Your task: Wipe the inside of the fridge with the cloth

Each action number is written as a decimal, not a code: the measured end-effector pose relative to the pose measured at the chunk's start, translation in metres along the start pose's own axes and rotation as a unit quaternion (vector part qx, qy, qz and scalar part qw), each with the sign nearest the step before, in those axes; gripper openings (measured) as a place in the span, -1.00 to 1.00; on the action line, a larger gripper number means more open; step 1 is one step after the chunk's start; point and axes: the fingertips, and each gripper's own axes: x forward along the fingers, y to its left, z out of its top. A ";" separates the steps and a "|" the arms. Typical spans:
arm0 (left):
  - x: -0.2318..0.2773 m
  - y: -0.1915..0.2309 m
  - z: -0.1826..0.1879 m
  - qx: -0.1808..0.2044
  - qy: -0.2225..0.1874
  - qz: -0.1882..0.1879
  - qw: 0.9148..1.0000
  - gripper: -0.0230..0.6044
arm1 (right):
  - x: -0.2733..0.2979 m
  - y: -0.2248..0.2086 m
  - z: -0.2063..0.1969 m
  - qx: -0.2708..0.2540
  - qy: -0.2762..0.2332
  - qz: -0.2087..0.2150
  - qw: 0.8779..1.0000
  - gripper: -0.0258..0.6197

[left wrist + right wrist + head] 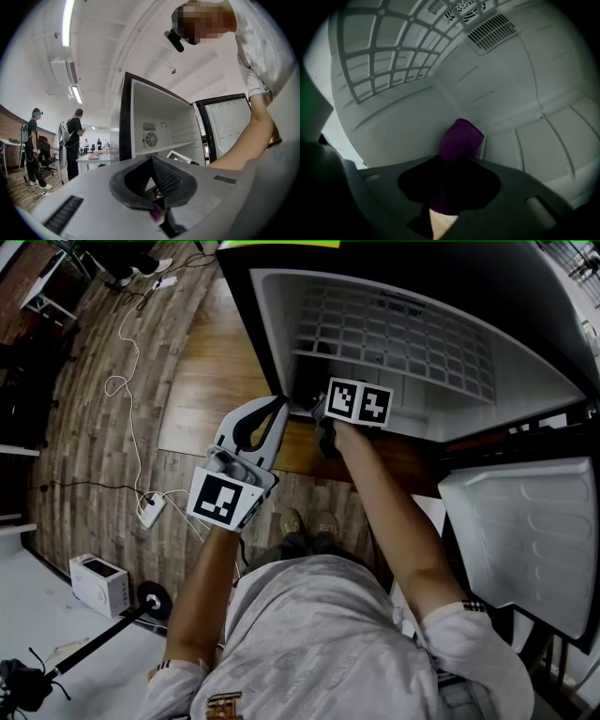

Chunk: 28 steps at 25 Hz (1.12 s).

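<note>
The fridge (450, 399) stands open, its white inside showing a wire shelf (394, 329). My right gripper (319, 416) reaches into the lower left of the cavity, mostly hidden behind its marker cube. In the right gripper view that gripper (457, 157) is shut on a purple cloth (460, 138), whose folded end sticks out close to the white inner wall (417, 117), below the wire shelf (389, 51); I cannot tell whether it touches. My left gripper (278, 407) hangs outside the fridge's front edge, shut with nothing in it (151, 159).
The fridge door (525, 531) is swung open at the right. A power strip (150, 510) with cables lies on the wooden floor at the left, next to a white box (98, 582). Two people (33, 140) stand far off in the room.
</note>
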 end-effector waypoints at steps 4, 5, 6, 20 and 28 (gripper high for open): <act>0.000 0.000 -0.003 -0.002 0.001 -0.001 1.000 -0.93 | 0.001 -0.004 -0.002 0.002 0.009 -0.006 1.000 -0.57; 0.000 0.001 -0.003 -0.003 0.001 -0.001 1.000 -0.93 | 0.001 -0.004 -0.002 0.001 0.009 -0.006 1.000 -0.57; 0.000 0.001 -0.003 -0.004 0.001 -0.001 1.000 -0.93 | 0.000 -0.002 -0.001 -0.001 0.008 -0.006 1.000 -0.57; 0.004 -0.008 -0.002 -0.010 -0.008 -0.024 1.000 -0.93 | -0.066 0.034 -0.007 -0.085 -0.015 0.026 0.996 -0.57; 0.008 -0.023 0.003 -0.013 -0.020 -0.041 0.999 -0.93 | -0.120 0.063 -0.011 -0.147 -0.032 0.046 0.988 -0.57</act>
